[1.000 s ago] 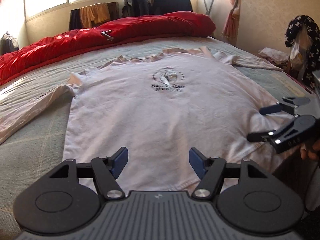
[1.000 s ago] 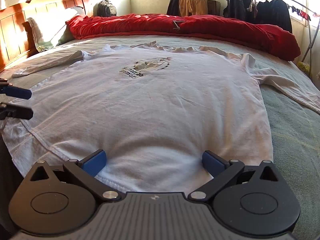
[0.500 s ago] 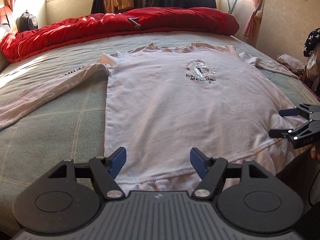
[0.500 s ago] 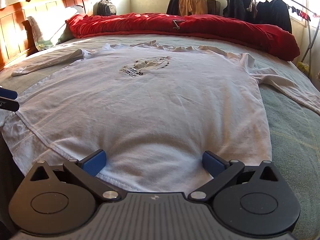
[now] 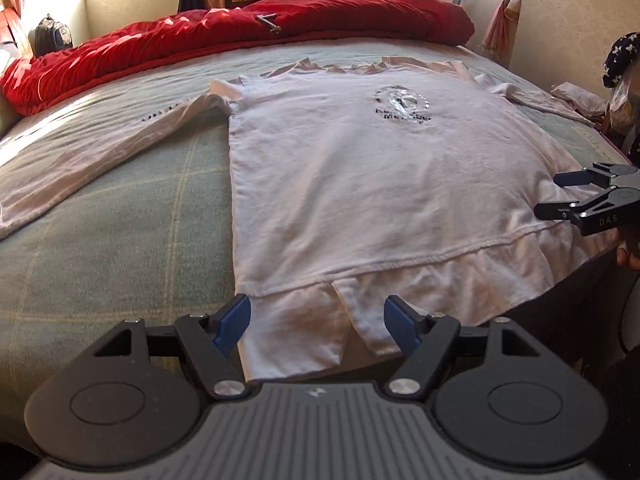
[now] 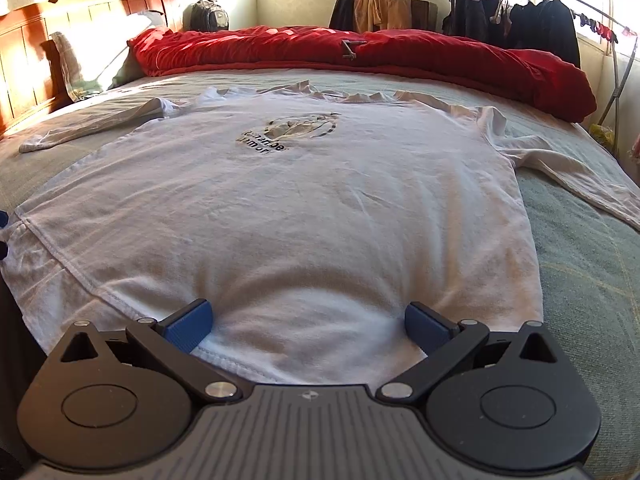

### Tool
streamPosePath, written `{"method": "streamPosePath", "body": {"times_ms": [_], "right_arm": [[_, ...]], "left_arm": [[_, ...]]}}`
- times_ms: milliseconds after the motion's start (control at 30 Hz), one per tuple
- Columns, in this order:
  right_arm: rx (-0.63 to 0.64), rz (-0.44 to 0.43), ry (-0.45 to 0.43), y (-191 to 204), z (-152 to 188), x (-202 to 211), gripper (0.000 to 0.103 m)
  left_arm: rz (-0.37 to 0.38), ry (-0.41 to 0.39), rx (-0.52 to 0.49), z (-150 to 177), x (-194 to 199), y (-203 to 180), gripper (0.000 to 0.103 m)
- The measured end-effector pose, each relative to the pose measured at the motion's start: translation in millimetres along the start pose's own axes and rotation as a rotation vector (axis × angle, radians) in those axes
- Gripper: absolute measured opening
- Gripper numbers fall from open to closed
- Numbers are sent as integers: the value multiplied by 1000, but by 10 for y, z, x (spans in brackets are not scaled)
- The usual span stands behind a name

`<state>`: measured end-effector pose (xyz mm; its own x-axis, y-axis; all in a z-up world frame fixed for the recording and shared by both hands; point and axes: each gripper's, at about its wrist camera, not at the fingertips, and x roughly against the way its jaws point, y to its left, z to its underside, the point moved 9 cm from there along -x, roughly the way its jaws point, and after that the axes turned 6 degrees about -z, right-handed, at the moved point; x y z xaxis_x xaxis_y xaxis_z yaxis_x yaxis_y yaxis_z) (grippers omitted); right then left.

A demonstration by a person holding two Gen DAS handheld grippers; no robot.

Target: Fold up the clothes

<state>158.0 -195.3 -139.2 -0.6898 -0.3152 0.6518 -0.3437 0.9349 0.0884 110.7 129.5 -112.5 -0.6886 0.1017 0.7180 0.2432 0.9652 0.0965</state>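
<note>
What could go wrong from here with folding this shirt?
1. The shirt hem hangs off the bed edge in two layers; the open left gripper may pinch only one.
2. Both sleeves lie spread out, so lifting the hem could drag them crooked.
3. The open right gripper straddles a raised wrinkle and might bunch it.

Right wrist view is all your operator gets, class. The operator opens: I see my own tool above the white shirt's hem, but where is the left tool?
Observer: The left tool hangs open over the shirt's other bottom corner. Its jaws have just been opening and pinch nothing.
Operator: Anything odd about the hem there?
Observer: The lower layer sticks out past the top hem and has a slit in it.
Operator: And the sleeve on that side?
Observer: That sleeve lies stretched out on the bed, with dark lettering near the shoulder.
</note>
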Motion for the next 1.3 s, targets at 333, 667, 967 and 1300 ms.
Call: {"method": "streamPosePath", "body": {"times_ms": [333,667,967,1300], "right_arm": [[169,-38,-76,299,-562,26,103],[158,-113,30,345,-290,-262,103],[80,-57,40,-72,-52,326,103],[-15,27,31,-424,-236,-95,103]], "left_arm": [[80,-51,-52,-1082,-932,-201,76],[50,-30,44,-853,-1307,240,78],[30,-29,-29,-961,-1083,107,76],[99,-14,-158,-856,-1091,-632,78]]}}
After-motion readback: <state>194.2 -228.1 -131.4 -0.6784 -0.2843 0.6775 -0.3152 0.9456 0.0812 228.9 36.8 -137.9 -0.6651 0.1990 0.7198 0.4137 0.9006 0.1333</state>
